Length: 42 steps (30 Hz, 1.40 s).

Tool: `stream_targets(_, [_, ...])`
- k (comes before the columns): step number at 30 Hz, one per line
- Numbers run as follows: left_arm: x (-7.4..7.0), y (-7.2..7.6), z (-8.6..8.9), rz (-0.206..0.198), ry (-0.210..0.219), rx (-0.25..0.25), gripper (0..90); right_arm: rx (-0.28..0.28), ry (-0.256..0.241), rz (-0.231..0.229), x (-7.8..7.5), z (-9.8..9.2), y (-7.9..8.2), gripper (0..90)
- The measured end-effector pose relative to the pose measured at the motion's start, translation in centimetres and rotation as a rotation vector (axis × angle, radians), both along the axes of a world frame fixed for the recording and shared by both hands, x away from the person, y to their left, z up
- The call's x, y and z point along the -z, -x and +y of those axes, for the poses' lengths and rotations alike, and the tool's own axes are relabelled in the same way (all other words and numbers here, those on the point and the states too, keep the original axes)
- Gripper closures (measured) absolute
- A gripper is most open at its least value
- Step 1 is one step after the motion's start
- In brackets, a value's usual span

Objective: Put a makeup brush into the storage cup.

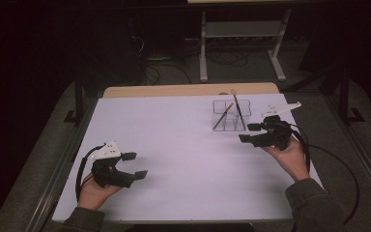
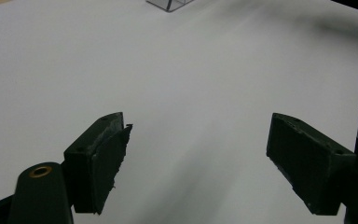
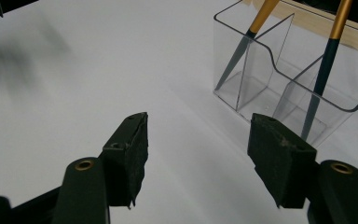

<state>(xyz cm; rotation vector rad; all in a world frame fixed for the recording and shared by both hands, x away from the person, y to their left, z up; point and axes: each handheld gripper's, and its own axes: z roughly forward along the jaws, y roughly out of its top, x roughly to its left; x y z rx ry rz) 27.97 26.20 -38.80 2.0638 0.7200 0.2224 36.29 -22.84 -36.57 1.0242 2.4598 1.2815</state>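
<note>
In the high view, a clear plastic organizer (image 1: 230, 116) stood on the white table (image 1: 183, 159), toward the table's far edge. Two brushes leaned inside the organizer: one (image 1: 223, 116) in a front compartment on its left, the other (image 1: 237, 108) slanting toward its right. The right hand-held gripper (image 1: 249, 133) hovered just beside the organizer, on its right and slightly nearer the person, jaws spread apart and holding nothing. The left hand-held gripper (image 1: 135, 165) was well apart from the organizer, near the table's front left, jaws also wide apart and empty.

In the left gripper view, the left hand-held gripper (image 2: 198, 154) showed two black jaws wide apart over bare table (image 2: 177, 84), nothing between them. A corner of the organizer (image 2: 168, 3) sat far ahead.

In the right gripper view, the right hand-held gripper (image 3: 198, 149) held its jaws apart, empty. The organizer (image 3: 261, 88) stood close ahead, right of centre, with both dark-handled, gold-collared brushes (image 3: 242, 46) (image 3: 324, 70) leaning in separate compartments.
</note>
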Motion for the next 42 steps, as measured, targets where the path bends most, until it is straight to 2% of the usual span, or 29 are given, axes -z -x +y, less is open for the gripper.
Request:
stream_targets(4, [-0.2,0.1,-0.1,0.001,0.024,-0.005,18.9,0.006,-0.003,-0.001,0.2,-0.1,0.3,36.0])
stream_targets(17, [-0.2,0.1,0.1,-0.003,0.014,-0.010,18.8,0.005,-0.014,-0.007,0.8,-0.3,1.3,34.0])
stream_targets(25, [-0.2,0.1,0.3,-0.006,0.017,-0.022,18.8,-0.002,-0.014,0.012,1.4,-0.2,2.1,33.0])
stream_targets(42, [-0.2,0.1,0.4,-0.009,0.018,-0.029,18.7,-0.007,-0.029,-0.007,2.1,-0.4,3.8,31.5])
